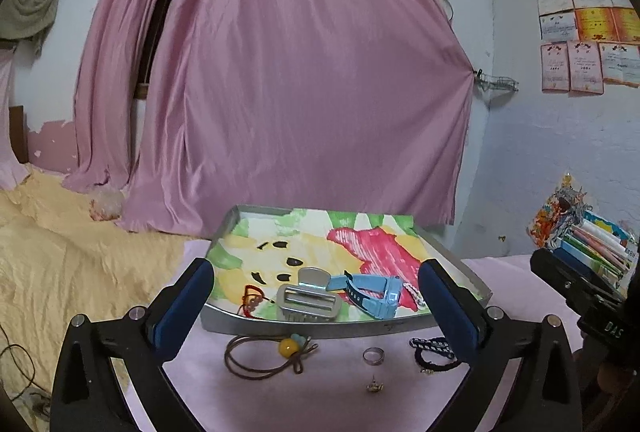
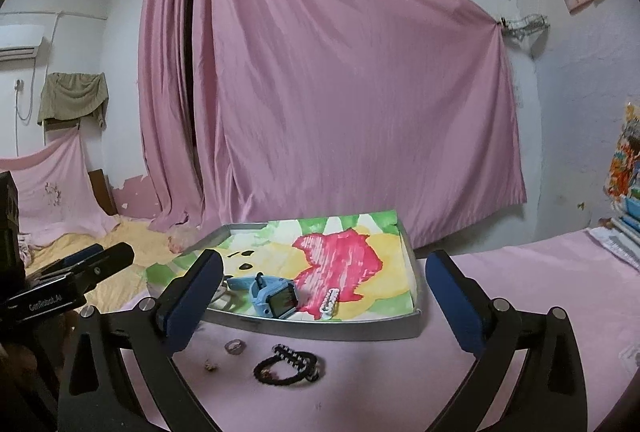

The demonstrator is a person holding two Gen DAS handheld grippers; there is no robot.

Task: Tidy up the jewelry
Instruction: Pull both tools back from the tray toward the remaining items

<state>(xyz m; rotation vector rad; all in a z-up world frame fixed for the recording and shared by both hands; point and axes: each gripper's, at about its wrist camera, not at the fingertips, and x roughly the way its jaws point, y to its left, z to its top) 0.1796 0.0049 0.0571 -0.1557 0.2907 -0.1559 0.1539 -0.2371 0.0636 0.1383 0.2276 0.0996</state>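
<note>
Both hand-held grippers wide, empty. Black bracelet (image 2: 286,364) on pink bench in front of tray (image 2: 320,328), centred ahead of right hand-held gripper (image 2: 324,296), long axis roughly crosswise. Ring (image 1: 374,355) lies ahead of left hand-held gripper (image 1: 316,306); judged: right nearer bracelet

Your left gripper (image 1: 320,306) hangs level before the near wall of the metal tray (image 1: 304,328), jaws spread wide with nothing between the blue pads (image 1: 182,306). Your right gripper (image 2: 324,296) sits just right of it, facing the same wall, equally wide apart and empty, pads (image 2: 454,300) clear of everything.
</note>
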